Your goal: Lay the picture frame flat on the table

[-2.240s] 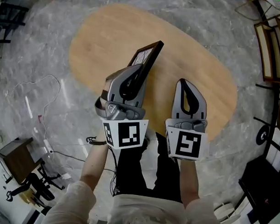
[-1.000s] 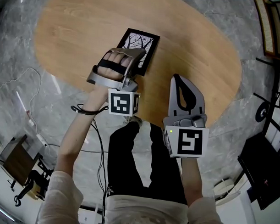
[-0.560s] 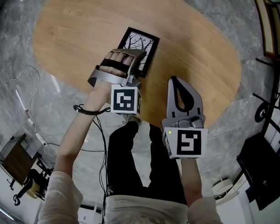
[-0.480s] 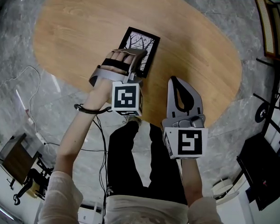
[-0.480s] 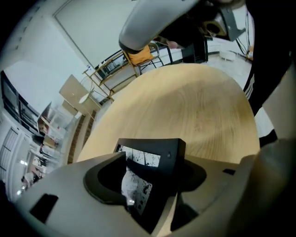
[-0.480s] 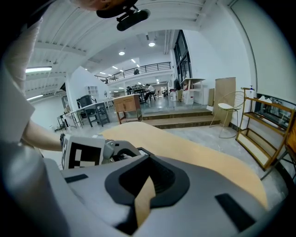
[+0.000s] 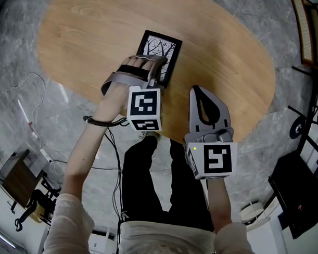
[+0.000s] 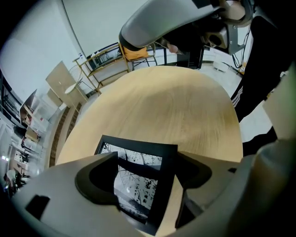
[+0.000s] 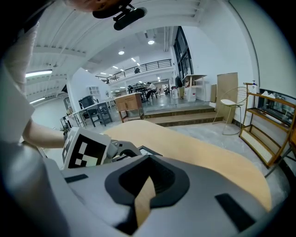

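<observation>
The black picture frame [image 7: 160, 50] with a tree print lies flat on the oval wooden table [image 7: 89, 27], a little left of its middle. My left gripper [image 7: 155, 66] is turned on its side over the frame's near end, and its jaws are opening. In the left gripper view the frame [image 8: 138, 178] lies between the spread fingers [image 8: 99, 173], with a gap showing at its right edge. My right gripper [image 7: 200, 93] hovers over the table's near edge, to the right of the frame. Its jaws are shut with nothing in them [image 9: 148, 159].
Grey marble floor surrounds the table. Wooden shelving [image 7: 308, 35] stands at the far right and a black case [image 7: 297, 199] at the near right. A cable [image 7: 25, 93] trails on the floor at left. The person's legs [image 7: 147, 175] are below the table's near edge.
The frame, held tilted up in the left gripper before, now lies flat on the table. The left jaws have spread apart and the gripper has drawn slightly back. The right gripper has barely moved.
</observation>
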### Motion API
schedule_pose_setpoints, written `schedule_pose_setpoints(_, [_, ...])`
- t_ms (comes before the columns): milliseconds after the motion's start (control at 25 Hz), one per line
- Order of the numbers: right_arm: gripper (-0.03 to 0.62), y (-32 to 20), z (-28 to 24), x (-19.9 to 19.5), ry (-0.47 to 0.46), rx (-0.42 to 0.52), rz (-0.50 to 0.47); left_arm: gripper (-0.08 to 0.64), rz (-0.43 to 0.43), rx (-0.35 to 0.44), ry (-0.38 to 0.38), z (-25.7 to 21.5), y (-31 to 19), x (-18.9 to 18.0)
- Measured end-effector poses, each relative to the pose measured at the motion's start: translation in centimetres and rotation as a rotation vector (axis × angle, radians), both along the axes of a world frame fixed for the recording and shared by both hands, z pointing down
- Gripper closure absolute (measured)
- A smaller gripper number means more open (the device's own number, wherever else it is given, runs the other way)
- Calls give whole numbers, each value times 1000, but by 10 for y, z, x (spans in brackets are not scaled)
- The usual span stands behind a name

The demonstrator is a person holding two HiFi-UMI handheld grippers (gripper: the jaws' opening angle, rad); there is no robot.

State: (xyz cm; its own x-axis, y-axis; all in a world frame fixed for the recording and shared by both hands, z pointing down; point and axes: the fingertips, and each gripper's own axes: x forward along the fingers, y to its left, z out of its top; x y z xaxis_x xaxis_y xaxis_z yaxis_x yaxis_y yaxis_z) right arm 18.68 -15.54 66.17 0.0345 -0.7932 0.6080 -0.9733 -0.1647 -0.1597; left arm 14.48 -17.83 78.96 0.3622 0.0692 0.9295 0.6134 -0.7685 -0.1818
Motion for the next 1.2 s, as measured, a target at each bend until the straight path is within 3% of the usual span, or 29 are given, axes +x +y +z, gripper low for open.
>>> schedule_pose_setpoints(200, [586,0,2,-1,-1,0,-4,200,-36,-85,-12,2,6,-3])
schedule_pose_setpoints(640, [586,-7,2,-6,-1,-6,-24,201,-37,-75,-38,0,-2,-8])
schedule_pose_setpoints(840, [586,-11,-7,-12,9,-16,-11,201,-85,-130,-22,-18,-4,-14])
schedule_pose_setpoints(920, [586,-13,-20,-13,15,-9,9,201,-136,-165,15,-38,-6,-15])
schedule_pose_setpoints(1040, [586,-31,-49,0,36,43,37,201,-249,-193,131,-79,-29,4])
schedule_pose_setpoints(1200, [586,-57,-119,23,75,113,72,202,-404,-235,288,-163,-63,21])
